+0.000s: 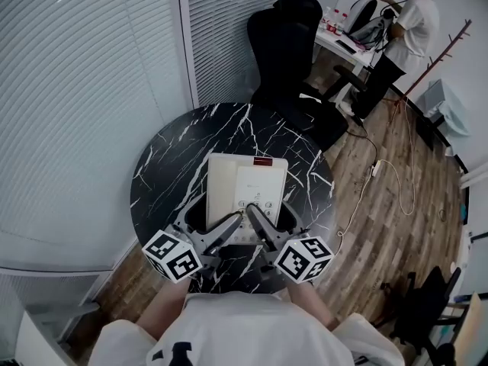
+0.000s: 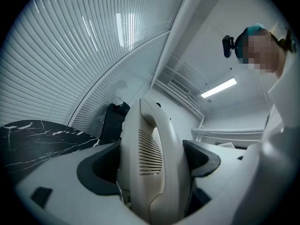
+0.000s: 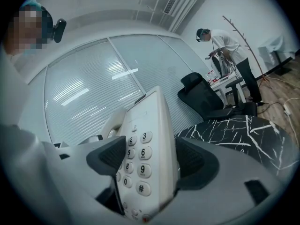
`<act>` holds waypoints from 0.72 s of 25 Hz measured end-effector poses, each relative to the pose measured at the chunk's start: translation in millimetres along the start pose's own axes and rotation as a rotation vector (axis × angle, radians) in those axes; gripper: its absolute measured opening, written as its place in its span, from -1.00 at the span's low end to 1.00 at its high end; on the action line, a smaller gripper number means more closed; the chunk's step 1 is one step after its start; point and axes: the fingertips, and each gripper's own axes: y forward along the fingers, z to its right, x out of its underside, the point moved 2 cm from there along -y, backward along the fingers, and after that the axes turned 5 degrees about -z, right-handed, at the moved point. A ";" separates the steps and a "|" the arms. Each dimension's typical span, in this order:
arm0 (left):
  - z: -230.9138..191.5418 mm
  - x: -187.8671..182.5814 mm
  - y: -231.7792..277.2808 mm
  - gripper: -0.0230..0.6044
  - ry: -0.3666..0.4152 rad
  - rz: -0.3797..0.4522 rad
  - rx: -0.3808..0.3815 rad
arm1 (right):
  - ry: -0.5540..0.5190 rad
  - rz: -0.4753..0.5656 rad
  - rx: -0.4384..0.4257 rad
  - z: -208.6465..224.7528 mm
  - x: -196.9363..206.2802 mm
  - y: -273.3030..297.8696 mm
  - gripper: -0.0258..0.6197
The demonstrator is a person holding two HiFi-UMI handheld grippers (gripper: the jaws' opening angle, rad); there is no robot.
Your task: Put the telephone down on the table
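A cream push-button telephone [image 1: 245, 183] with its handset on the left side is held level over the round black marble table [image 1: 171, 155]. My left gripper [image 1: 226, 225] is shut on the phone's near left edge, with the ribbed handset [image 2: 149, 153] filling the space between its dark pads [image 2: 99, 167]. Just to its right, my right gripper [image 1: 257, 219] is shut on the near right edge, across the keypad [image 3: 137, 157]. Whether the phone's base touches the tabletop cannot be told.
A black office chair [image 1: 293, 48] stands just behind the table. A person [image 1: 404, 29] stands at a desk in the far right corner beside a coat rack [image 1: 442, 52]. A white cable [image 1: 398, 175] runs over the wood floor. Blinds [image 1: 84, 90] cover the glass wall on the left.
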 end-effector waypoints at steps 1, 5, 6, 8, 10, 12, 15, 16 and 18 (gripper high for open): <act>-1.9 0.9 1.0 0.38 -0.003 -0.001 0.000 | 0.001 -0.003 0.002 1.5 0.9 1.4 0.13; -11.1 5.3 2.9 0.38 -0.018 -0.007 -0.006 | 0.005 -0.020 0.009 6.1 5.9 8.3 0.13; -12.6 6.1 3.2 0.38 -0.022 -0.009 -0.008 | 0.009 -0.023 0.011 7.0 7.1 9.5 0.13; -14.8 8.3 3.6 0.38 -0.030 -0.016 -0.012 | 0.016 -0.031 0.015 8.8 9.8 10.8 0.13; -17.2 11.2 4.5 0.38 -0.038 -0.021 -0.015 | 0.024 -0.039 0.018 11.4 12.9 12.1 0.13; -19.8 14.5 6.1 0.38 -0.046 -0.028 -0.019 | 0.034 -0.047 0.020 15.0 16.2 13.6 0.13; -23.9 18.9 7.8 0.38 -0.057 -0.042 -0.024 | 0.047 -0.058 0.028 19.0 20.5 15.4 0.13; -25.4 20.4 8.4 0.38 -0.062 -0.045 -0.024 | 0.049 -0.061 0.031 20.1 21.7 16.1 0.13; -28.6 23.5 9.9 0.38 -0.072 -0.051 -0.026 | 0.054 -0.069 0.036 23.1 24.4 17.9 0.13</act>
